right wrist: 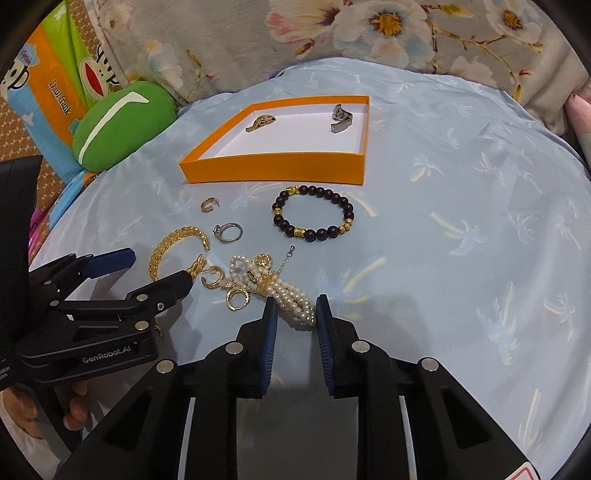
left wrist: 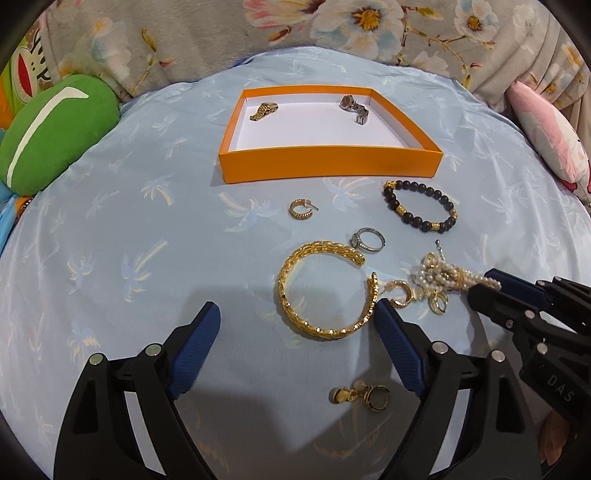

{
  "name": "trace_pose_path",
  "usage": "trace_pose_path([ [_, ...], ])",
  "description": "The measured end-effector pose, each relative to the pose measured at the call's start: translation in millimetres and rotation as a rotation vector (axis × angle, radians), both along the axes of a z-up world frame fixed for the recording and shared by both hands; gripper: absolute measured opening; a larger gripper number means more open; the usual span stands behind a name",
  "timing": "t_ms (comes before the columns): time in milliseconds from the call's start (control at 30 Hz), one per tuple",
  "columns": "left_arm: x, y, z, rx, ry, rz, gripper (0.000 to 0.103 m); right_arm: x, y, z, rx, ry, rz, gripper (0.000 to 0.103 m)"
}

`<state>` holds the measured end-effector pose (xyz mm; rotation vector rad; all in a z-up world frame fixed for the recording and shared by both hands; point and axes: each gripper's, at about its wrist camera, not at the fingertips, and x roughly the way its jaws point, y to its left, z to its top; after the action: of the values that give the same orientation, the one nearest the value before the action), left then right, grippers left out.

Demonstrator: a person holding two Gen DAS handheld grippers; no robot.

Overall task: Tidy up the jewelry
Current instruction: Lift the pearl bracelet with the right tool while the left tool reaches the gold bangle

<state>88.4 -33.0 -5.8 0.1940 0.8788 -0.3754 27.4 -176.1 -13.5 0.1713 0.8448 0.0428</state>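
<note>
An orange tray (left wrist: 332, 164) (right wrist: 273, 171) at the back holds a gold watch (left wrist: 263, 110) and a silver watch (left wrist: 355, 107). In front lie a gold hoop earring (left wrist: 300, 209), a dark bead bracelet (left wrist: 419, 206) (right wrist: 314, 211), a silver ring (left wrist: 366, 240), a gold cuff bangle (left wrist: 325, 291) (right wrist: 177, 254), small gold earrings (left wrist: 400, 295) and a pearl bracelet (left wrist: 448, 278) (right wrist: 286, 295). My left gripper (left wrist: 297, 314) is open, its fingers either side of the bangle's near part. My right gripper (right wrist: 295, 308) is open, with its jaws around the end of the pearl bracelet.
Light blue cloth (left wrist: 147, 240) covers the surface. A green plush cushion (left wrist: 55, 133) sits at the left, a pink one (left wrist: 546, 129) at the right, and floral fabric (left wrist: 295, 33) behind. More gold earrings (left wrist: 364, 396) lie near my left gripper.
</note>
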Motion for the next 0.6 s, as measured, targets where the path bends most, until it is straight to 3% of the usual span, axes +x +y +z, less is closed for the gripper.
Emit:
trace_pose_path([
  [400,7,-9,2,-0.001,-0.015,-0.022,0.07,11,2,1,-0.001,-0.003,0.012,0.029],
  [600,2,-12,3,-0.005,-0.029,-0.048,0.054,19,4,1,-0.001,-0.003,0.029,0.036],
])
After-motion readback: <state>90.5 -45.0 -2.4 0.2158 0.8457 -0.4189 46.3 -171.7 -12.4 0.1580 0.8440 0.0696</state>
